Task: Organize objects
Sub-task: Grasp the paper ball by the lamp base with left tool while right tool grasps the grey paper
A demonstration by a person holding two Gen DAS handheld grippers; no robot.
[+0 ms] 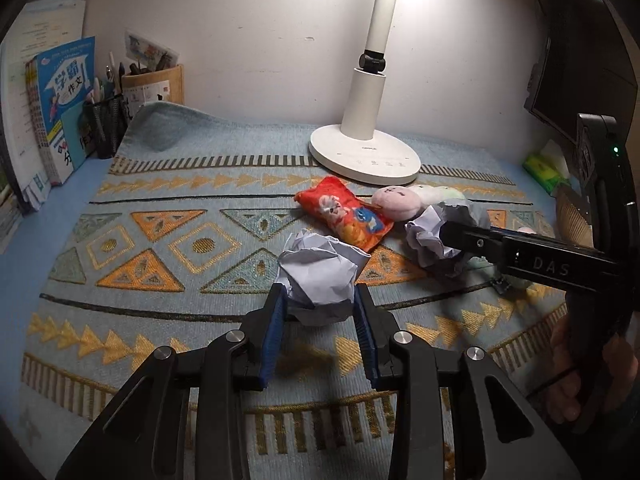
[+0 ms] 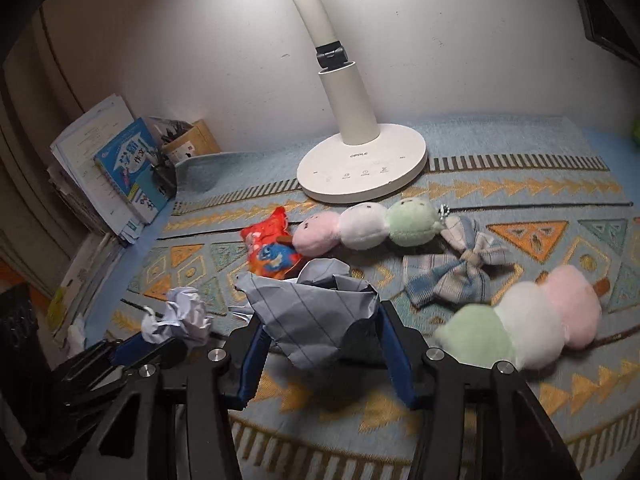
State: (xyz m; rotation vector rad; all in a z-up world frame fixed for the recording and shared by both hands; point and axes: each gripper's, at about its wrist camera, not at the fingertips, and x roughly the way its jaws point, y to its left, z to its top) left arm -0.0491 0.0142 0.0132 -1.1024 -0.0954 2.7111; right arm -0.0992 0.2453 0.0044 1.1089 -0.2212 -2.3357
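Both claws are clamped on rubbish: the left gripper (image 1: 319, 300) pinches a white crumpled paper ball (image 1: 318, 276) between its blue pads, and the right gripper (image 2: 320, 340) is closed on a lined crumpled sheet (image 2: 320, 312), both lifted a little off the patterned mat (image 1: 160, 240). I judge the tidying is at an early stage, since the 2 papers are picked up but not binned, and the rest is scattered near the lamp base (image 2: 362, 172): a red snack packet (image 2: 268, 248), 2 plush dango skewers (image 2: 360, 226) (image 2: 524, 320) and a plaid bow (image 2: 456, 272). No bin or tray shows for certain; a dark shape at the left edge of the right view is too dim to name. Something small and green at the far right is cut off
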